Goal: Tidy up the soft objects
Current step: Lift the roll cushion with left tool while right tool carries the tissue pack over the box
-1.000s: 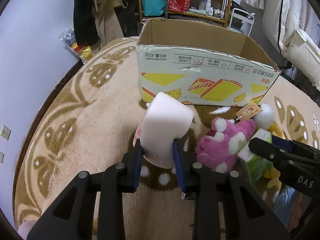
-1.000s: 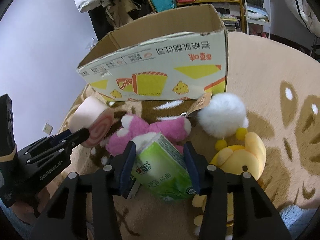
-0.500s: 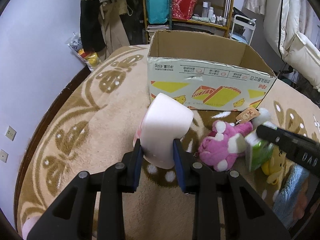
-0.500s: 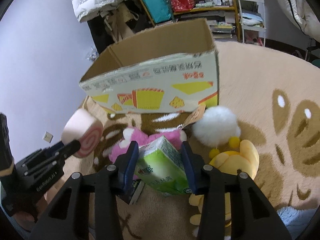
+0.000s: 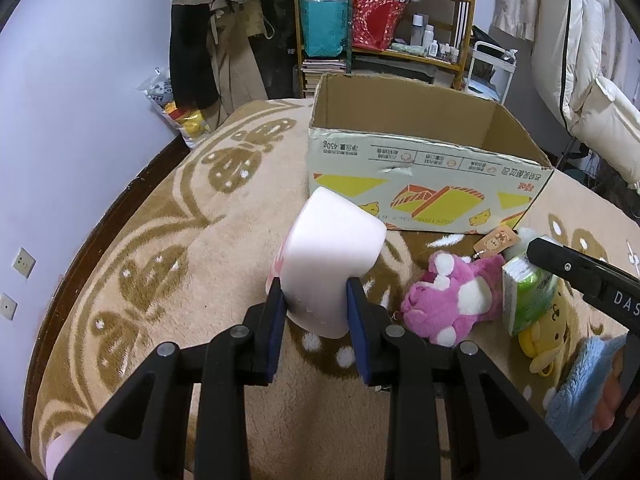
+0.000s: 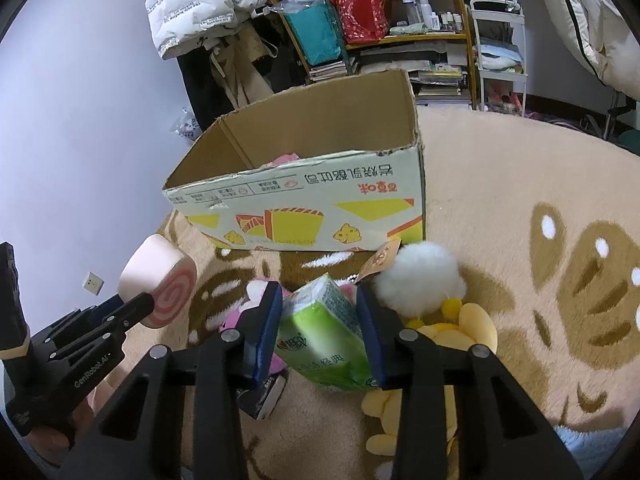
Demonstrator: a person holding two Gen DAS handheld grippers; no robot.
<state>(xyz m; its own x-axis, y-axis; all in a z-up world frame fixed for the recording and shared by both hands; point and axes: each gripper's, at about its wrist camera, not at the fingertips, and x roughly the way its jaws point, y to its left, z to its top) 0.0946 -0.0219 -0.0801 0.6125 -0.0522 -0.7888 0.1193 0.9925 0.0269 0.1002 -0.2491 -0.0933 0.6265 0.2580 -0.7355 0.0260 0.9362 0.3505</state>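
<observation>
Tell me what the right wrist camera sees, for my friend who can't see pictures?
The right gripper squeezes a soft green tissue pack above a beige patterned rug. Behind it stands an open cardboard box, with a fluffy white pom-pom toy and a yellow plush toy nearby. At left, the left gripper holds a pink swirl-roll cushion.

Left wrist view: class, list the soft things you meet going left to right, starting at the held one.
Pink roll cushion → pink plush → green tissue pack → blue towel

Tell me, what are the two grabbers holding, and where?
The left gripper pinches the pink roll by its rounded sides, near one end. The right gripper squeezes the green tissue pack across its two flat sides.
</observation>
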